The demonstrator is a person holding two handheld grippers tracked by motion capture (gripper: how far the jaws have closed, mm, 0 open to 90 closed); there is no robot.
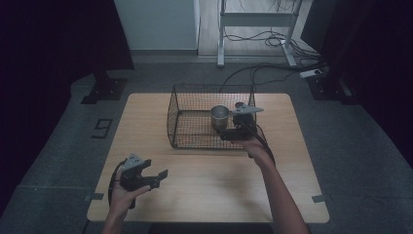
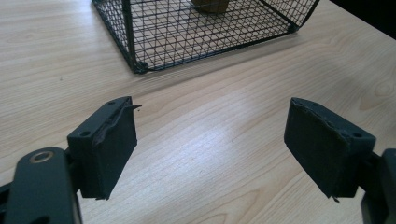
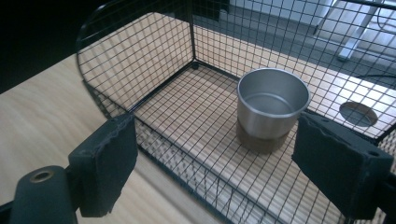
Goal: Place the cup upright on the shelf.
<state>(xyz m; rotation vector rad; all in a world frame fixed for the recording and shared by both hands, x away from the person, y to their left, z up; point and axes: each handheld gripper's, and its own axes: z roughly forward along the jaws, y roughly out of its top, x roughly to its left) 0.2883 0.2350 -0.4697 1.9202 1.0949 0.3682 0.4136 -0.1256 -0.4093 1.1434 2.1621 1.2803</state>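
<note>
A black wire basket (image 1: 171, 117) stands on the far middle of the wooden table (image 1: 204, 195). Inside it, at its right side, a steel cup (image 1: 219, 116) sits upright on a brown base. My right gripper (image 1: 224, 134) hovers over the basket's near right edge, just in front of the cup. In the right gripper view its jaws (image 3: 215, 163) stand apart, open, with nothing between them, and the cup (image 3: 272, 105) lies ahead inside the basket (image 3: 140, 51). My left gripper (image 1: 160, 176) rests low over the near left of the table, open and empty (image 2: 210, 149), facing the basket's corner (image 2: 135, 56).
A round hole (image 3: 358, 113) in the tabletop lies beyond the basket's far right wall. Bare wood stretches between the left gripper and the basket. Behind the table, on the floor, a desk frame (image 1: 253, 29) stands with loose cables (image 1: 272, 68).
</note>
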